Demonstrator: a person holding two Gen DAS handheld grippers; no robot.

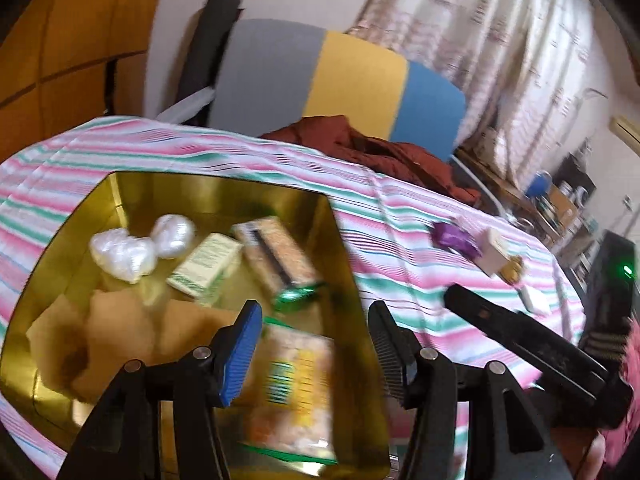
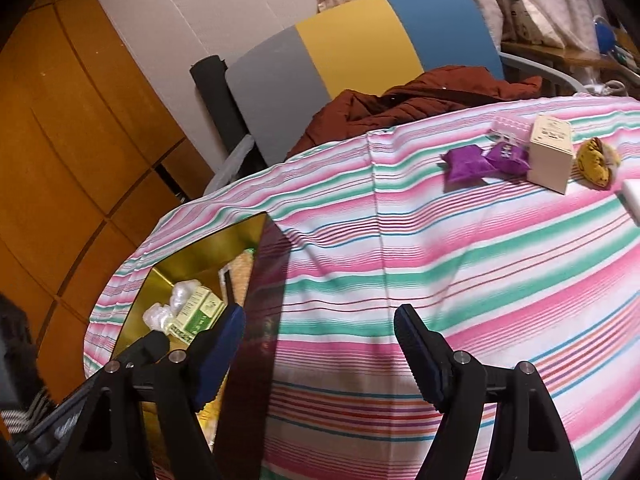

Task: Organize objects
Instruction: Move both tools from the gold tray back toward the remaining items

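A gold tin box [image 1: 132, 192] sits on the striped tablecloth [image 1: 400, 240]. It holds white wrapped balls [image 1: 124, 256], a green-and-white carton [image 1: 204, 268], a long snack bar [image 1: 276, 260], brown paper [image 1: 120, 336] and a blurred snack packet [image 1: 296, 388]. My left gripper [image 1: 312, 348] is open over the tin, above that packet. My right gripper [image 2: 320, 356] is open and empty over the cloth beside the tin [image 2: 224, 240]. Purple sachets [image 2: 480, 160], a cream box [image 2: 550, 152], a yellow pouch [image 2: 596, 160] and a pink box [image 2: 512, 124] lie at the far right.
A grey, yellow and blue chair back [image 2: 360, 48] with a rust-red jacket [image 2: 420, 100] stands behind the table. A wooden cabinet [image 2: 60, 140] is at the left. A white block [image 2: 632, 196] lies near the right edge. The right gripper's black arm [image 1: 532, 356] shows in the left wrist view.
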